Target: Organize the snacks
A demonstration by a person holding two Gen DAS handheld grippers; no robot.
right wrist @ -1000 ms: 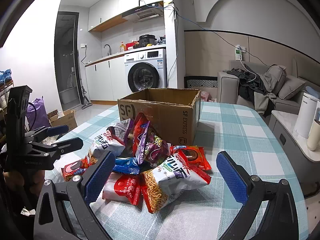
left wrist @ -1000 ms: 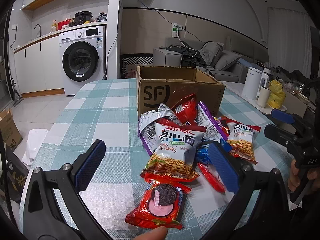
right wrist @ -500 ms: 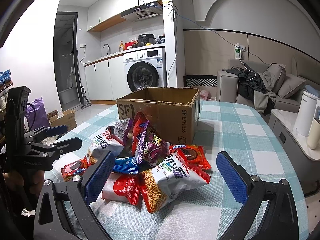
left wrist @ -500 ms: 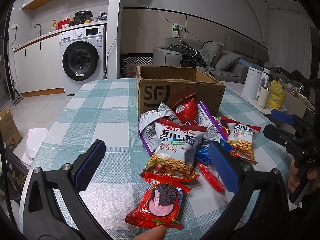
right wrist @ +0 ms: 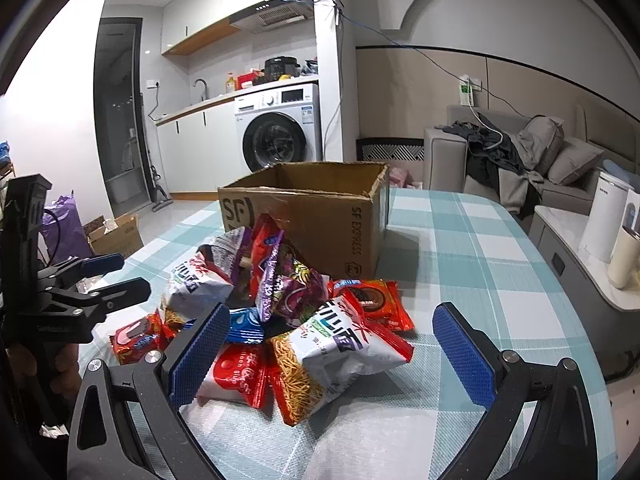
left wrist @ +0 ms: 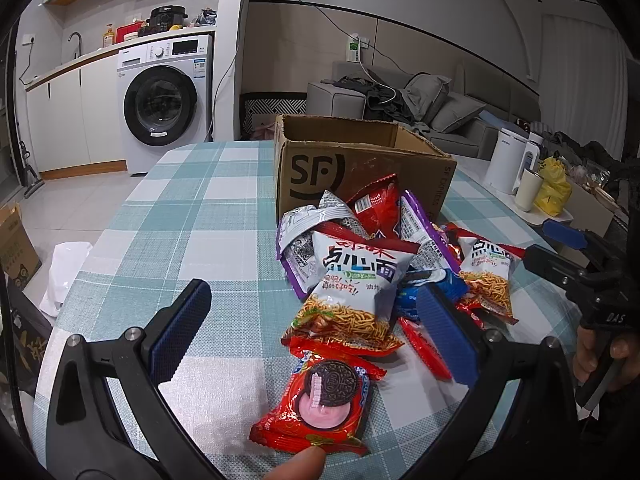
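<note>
At lower center, snacks lie piled before the box; none look packed. Both my left gripper and right gripper hold nothing, fingers apart.

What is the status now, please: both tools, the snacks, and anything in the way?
Left tool open, empty. Right tool open, empty. Snack pile on table, in front of cardboard box; none boxed yet. Path clear.

You can read "SF" on the cardboard box, and "SF EXPRESS" runs down its side panel. In front of the box, the red cookie packet shows "OREO" on its biscuit. The gripper beside the pile is marked "DAS".
</note>
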